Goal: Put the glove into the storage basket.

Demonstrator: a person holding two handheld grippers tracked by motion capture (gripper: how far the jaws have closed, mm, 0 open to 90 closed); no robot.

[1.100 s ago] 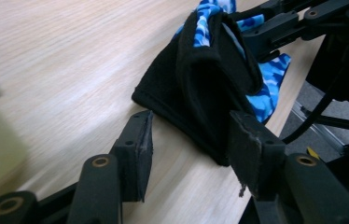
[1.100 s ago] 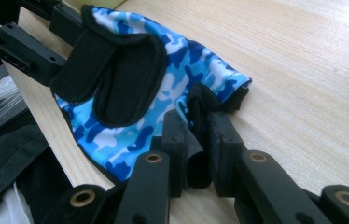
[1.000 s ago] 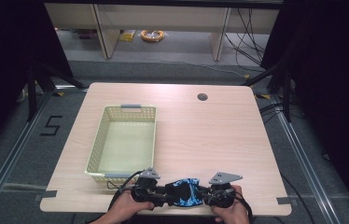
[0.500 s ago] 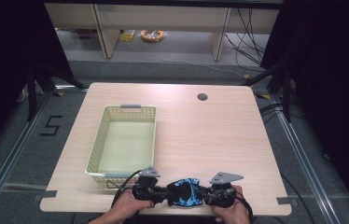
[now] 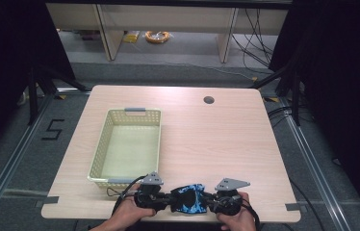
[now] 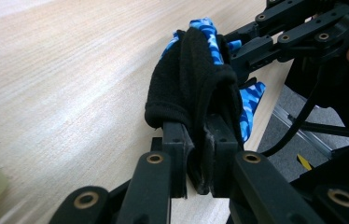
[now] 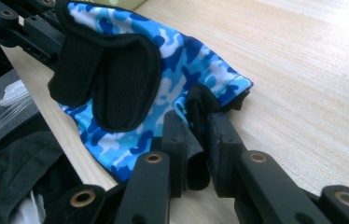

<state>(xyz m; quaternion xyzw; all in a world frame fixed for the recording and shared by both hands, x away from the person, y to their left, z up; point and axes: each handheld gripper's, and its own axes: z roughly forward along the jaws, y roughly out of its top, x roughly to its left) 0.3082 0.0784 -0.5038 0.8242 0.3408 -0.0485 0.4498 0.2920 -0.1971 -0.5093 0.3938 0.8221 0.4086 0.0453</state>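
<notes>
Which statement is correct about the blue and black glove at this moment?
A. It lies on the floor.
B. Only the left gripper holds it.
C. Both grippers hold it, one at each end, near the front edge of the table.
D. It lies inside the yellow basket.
C: the left gripper and the right gripper are each shut on one end of the glove, near the front edge of the table, outside the basket.

Glove (image 7: 172, 79) blue camo, black patches; basket (image 5: 127, 144) pale yellow; table (image 5: 226, 139) light wood.

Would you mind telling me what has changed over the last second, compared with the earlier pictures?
Nothing visibly changed. The left gripper and the right gripper remain shut on opposite ends of the blue camouflage glove at the table's near edge, and the basket sits where it was.
</notes>
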